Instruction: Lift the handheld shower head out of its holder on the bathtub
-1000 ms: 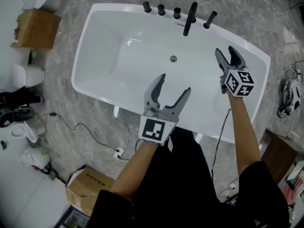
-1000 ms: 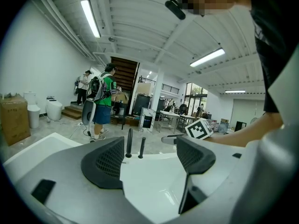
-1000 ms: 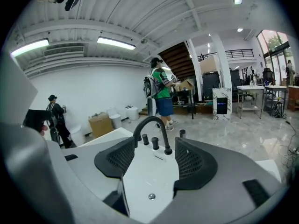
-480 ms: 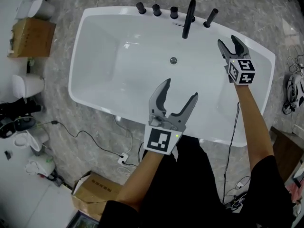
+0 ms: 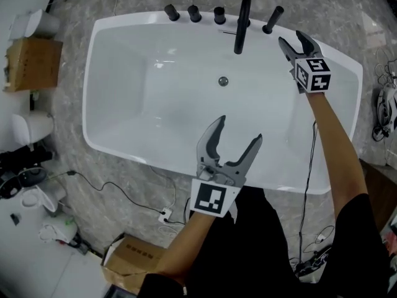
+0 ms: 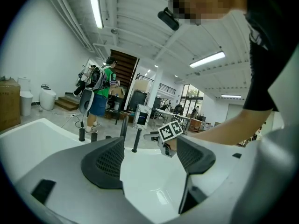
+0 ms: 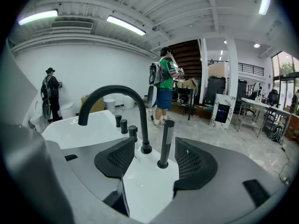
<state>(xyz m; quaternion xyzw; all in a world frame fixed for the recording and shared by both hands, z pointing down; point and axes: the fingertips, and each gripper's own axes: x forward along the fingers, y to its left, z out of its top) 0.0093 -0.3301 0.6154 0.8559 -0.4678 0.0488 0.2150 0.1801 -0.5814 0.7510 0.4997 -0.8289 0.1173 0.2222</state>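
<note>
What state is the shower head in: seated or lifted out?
Seated: the shower head stands upright in its holder, untouched, ahead of the open right gripper.

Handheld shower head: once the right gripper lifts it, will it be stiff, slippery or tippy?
Probably stiff: the handheld shower head is a slim upright black rod on the bathtub rim. Its smooth round shaft could slip or twist in the right gripper, whose jaws stand open. Any hose is hidden, so drag is uncertain.
</note>
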